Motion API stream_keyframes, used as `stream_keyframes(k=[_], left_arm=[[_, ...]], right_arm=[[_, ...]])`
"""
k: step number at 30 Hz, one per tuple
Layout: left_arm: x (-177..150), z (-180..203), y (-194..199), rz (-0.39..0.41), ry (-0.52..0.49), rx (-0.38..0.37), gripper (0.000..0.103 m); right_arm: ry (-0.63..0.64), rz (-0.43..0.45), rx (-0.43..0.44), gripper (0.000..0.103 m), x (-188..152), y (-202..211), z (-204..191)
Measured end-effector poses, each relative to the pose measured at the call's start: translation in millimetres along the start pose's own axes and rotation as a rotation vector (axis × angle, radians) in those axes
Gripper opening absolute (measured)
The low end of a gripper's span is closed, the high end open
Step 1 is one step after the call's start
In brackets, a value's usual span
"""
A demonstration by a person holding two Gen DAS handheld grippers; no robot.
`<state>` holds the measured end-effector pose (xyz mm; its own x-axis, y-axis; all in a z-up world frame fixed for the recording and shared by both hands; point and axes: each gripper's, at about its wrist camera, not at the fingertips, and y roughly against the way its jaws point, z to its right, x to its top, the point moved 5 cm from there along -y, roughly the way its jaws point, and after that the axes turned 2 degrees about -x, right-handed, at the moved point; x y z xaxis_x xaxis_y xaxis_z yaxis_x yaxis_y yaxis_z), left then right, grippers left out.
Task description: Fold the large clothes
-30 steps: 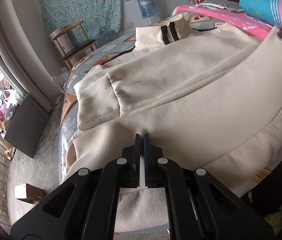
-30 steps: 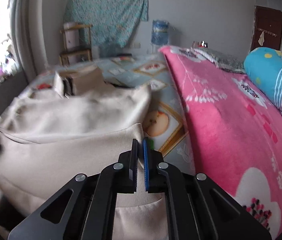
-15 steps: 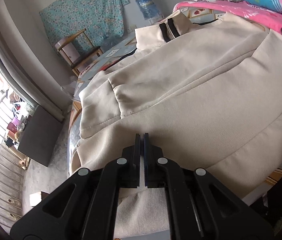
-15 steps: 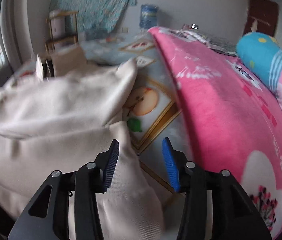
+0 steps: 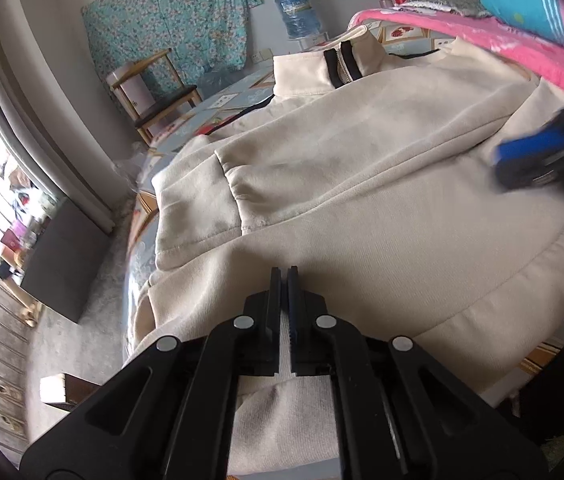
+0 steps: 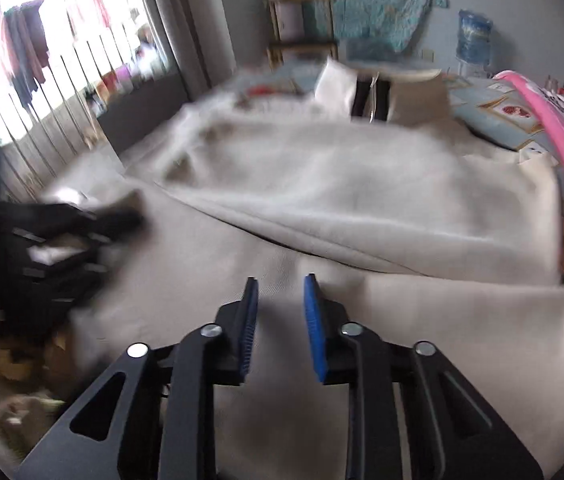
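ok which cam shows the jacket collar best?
Left wrist. The collar is sharp there, standing at the far end of the jacket, its two black stripes and the zip between them clear. The right wrist view has the collar too, but motion blur smears it; only dark stripes on a pale band can be made out.

Daylight floods from the window [image 6: 82,40]; right view motion-blurred, fisheye edges dark.

Both wrist cameras look steeply down, close over the same cream jacket [image 5: 362,184], from opposite sides.
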<state>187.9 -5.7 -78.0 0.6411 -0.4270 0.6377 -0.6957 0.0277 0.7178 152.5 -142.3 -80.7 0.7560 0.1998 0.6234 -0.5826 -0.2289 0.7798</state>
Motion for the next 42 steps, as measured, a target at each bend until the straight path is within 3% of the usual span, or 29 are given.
stream_keyframes(k=[4, 5, 7, 16, 20, 23, 25, 27, 29, 35, 39, 42], left_arm=[[-9, -19, 25, 0.036, 0.113, -0.136, 0.006], [-16, -27, 24, 0.009, 0.148, -0.155, 0.006], [-30, -39, 14, -0.048, 0.168, -0.129, 0.006], [-70, -113, 22, -0.108, 0.295, -0.007, 0.002], [-65, -130, 40, -0.018, 0.433, -0.140, 0.002], [-40, -107, 45, 0.053, 0.409, -0.290, 0.002], [-30, -91, 35, 0.045, 0.385, -0.325, 0.002], [-25, -82, 18, 0.026, 0.369, -0.296, 0.003], [-35, -84, -4, -0.057, 0.375, -0.200, 0.002], [-58, -98, 20, -0.069, 0.359, -0.032, 0.003], [-43, -98, 37, 0.031, 0.395, -0.170, 0.003], [-31, -89, 13, -0.002, 0.414, -0.229, 0.004]], right_arm=[[-0.044, -0.019, 0.003, 0.021, 5, -2, 9], [-0.055, -0.018, 0.013, 0.021, 4, -1, 12], [-0.084, -0.016, 0.036, 0.021, 2, -1, 15], [-0.091, -0.013, 0.034, 0.021, 4, -5, 15], [-0.081, -0.015, 0.021, 0.021, 5, -5, 13], [-0.080, -0.017, 0.016, 0.021, 5, -5, 12], [-0.082, -0.016, 0.017, 0.021, 6, -5, 13], [-0.084, -0.016, 0.019, 0.021, 6, -5, 13], [-0.083, -0.017, 0.017, 0.021, 6, -5, 13], [-0.084, -0.010, 0.015, 0.021, 5, -5, 12], [-0.086, -0.008, 0.019, 0.021, 5, -5, 13], [-0.085, -0.007, 0.017, 0.021, 4, -5, 13]])
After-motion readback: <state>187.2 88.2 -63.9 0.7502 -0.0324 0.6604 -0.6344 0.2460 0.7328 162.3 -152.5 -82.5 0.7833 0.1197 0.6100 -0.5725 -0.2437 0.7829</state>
